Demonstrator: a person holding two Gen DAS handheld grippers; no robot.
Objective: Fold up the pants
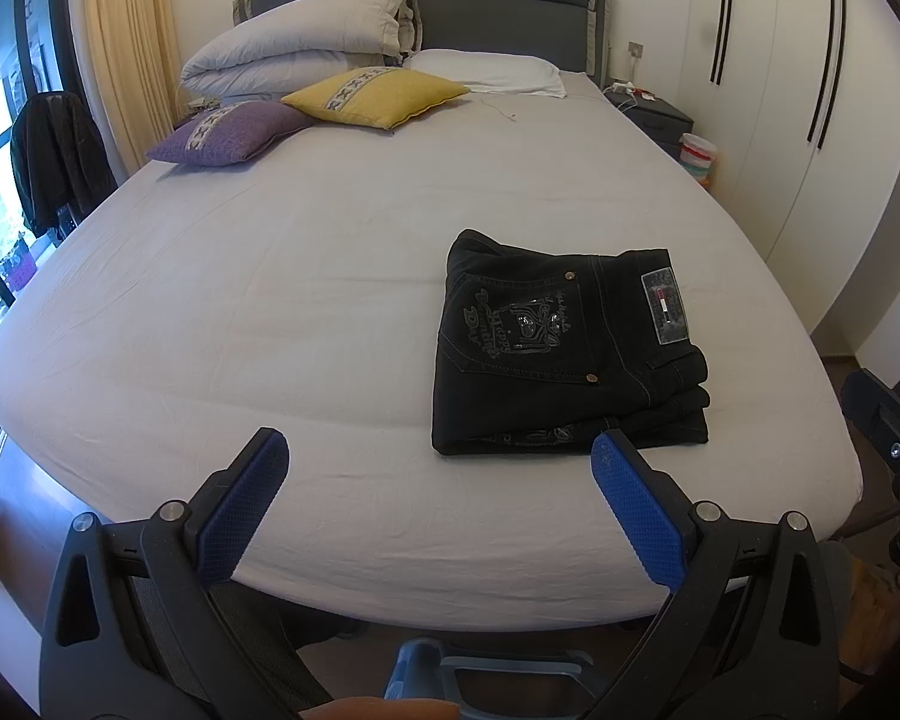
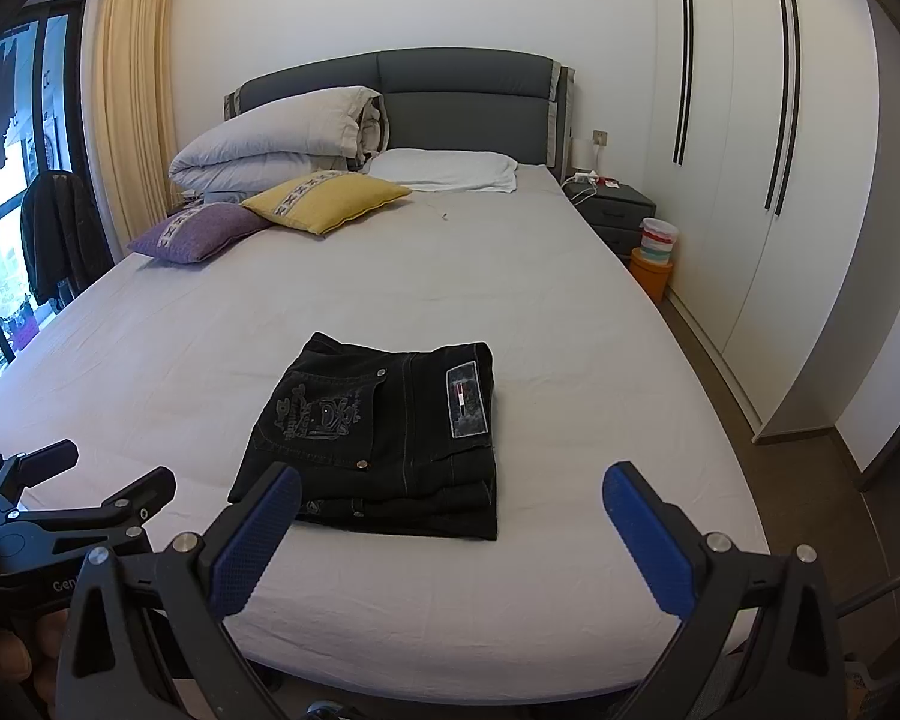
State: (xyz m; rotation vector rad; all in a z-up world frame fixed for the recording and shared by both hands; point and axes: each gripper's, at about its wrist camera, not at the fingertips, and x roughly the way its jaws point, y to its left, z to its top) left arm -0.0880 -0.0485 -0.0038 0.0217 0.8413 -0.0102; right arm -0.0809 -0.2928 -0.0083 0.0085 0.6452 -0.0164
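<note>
Black pants [image 1: 564, 354] lie folded into a compact square on the grey bed sheet [image 1: 240, 312], back pocket embroidery and a waistband patch facing up. In the right wrist view the same pants [image 2: 378, 444] sit near the bed's foot. My left gripper [image 1: 441, 450] hangs open above the foot edge, with the pants just beyond its right finger. My right gripper [image 2: 453, 483] is open too, its left finger overlapping the pants' near corner in view; nothing is held. The left gripper's body [image 2: 60, 510] shows at the lower left of the right wrist view.
A purple cushion [image 2: 201, 231], a yellow cushion [image 2: 327, 198], a white pillow [image 2: 450, 168] and a folded duvet [image 2: 282, 141] lie by the headboard. A nightstand [image 2: 615, 210] and white wardrobe [image 2: 762, 150] stand at right. A dark jacket [image 2: 60, 234] hangs by the window.
</note>
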